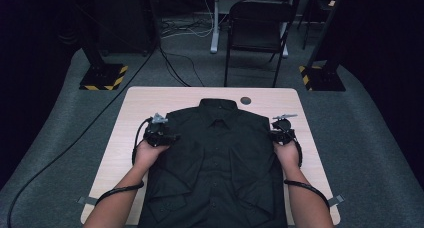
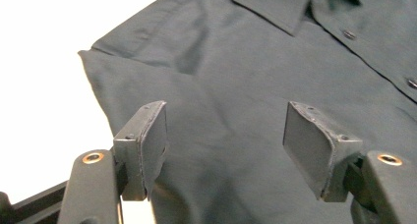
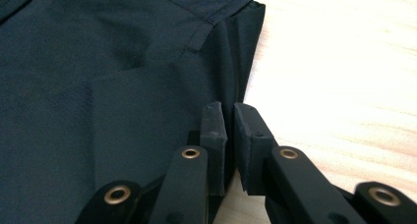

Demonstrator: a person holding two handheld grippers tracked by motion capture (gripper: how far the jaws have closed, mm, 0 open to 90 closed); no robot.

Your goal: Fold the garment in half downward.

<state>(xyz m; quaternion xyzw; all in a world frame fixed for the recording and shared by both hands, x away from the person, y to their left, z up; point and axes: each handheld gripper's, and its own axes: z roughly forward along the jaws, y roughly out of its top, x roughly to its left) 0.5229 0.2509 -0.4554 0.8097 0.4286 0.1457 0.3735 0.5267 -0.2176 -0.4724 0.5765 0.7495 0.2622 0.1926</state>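
A black button-up shirt (image 1: 215,153) lies face up on the light wooden table (image 1: 135,113), collar (image 1: 217,105) at the far side and both sleeves folded in over the chest. My left gripper (image 1: 175,137) hovers at the shirt's left shoulder. In the left gripper view its jaws (image 2: 223,150) stand apart over the cloth (image 2: 236,76), gripping nothing. My right gripper (image 1: 272,136) is at the shirt's right edge. In the right gripper view its pads (image 3: 230,130) are nearly together, pinching the folded side edge of the shirt (image 3: 98,62).
Bare table (image 3: 344,62) shows on both sides of the shirt. A grey round grommet (image 1: 245,100) sits near the far edge. Beyond the table stands a black chair (image 1: 257,33), with striped stand bases (image 1: 102,78) and cables on the grey floor.
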